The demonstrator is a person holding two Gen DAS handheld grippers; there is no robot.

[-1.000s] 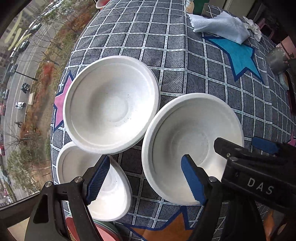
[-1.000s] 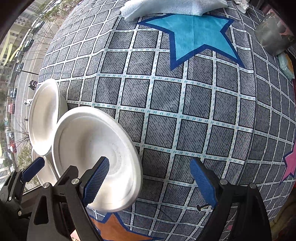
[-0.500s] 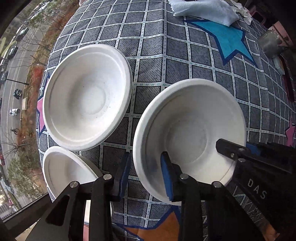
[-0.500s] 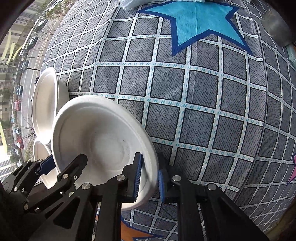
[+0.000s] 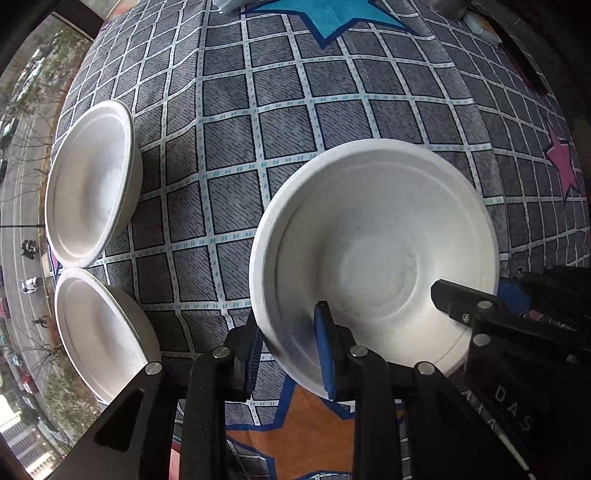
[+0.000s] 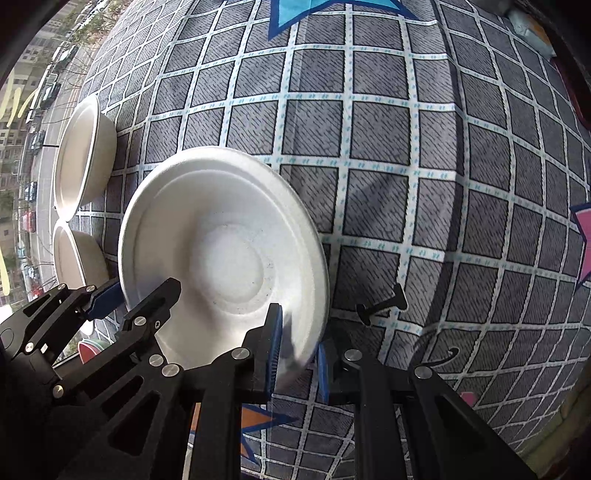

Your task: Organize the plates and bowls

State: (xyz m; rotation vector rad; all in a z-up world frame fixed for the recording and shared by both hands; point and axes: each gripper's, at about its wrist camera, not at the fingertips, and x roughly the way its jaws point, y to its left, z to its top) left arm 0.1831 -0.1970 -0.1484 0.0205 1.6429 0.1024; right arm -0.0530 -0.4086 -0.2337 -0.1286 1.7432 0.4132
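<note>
A white foam bowl point(image 5: 373, 258) is held above the checked tablecloth by both grippers. My left gripper point(image 5: 291, 354) is shut on its near left rim. My right gripper point(image 6: 297, 358) is shut on its near right rim; the bowl point(image 6: 221, 258) fills the left middle of the right wrist view. The right gripper also shows in the left wrist view point(image 5: 476, 310) at the bowl's right edge, and the left gripper shows in the right wrist view point(image 6: 107, 295). Two more white bowls sit on the table at the left: the far one point(image 5: 92, 181) and the near one point(image 5: 99, 332).
The grey checked tablecloth point(image 5: 332, 110) has a blue star point(image 5: 328, 14) at the back, a pink star point(image 5: 561, 166) at right and an orange star point(image 5: 306, 428) under the grippers. A small black piece point(image 6: 382, 304) lies on the cloth. The table's left edge borders a window.
Both grippers closed on the bowl's rim from open. The bowl has since been lifted and moved right, away from the other two bowls.
</note>
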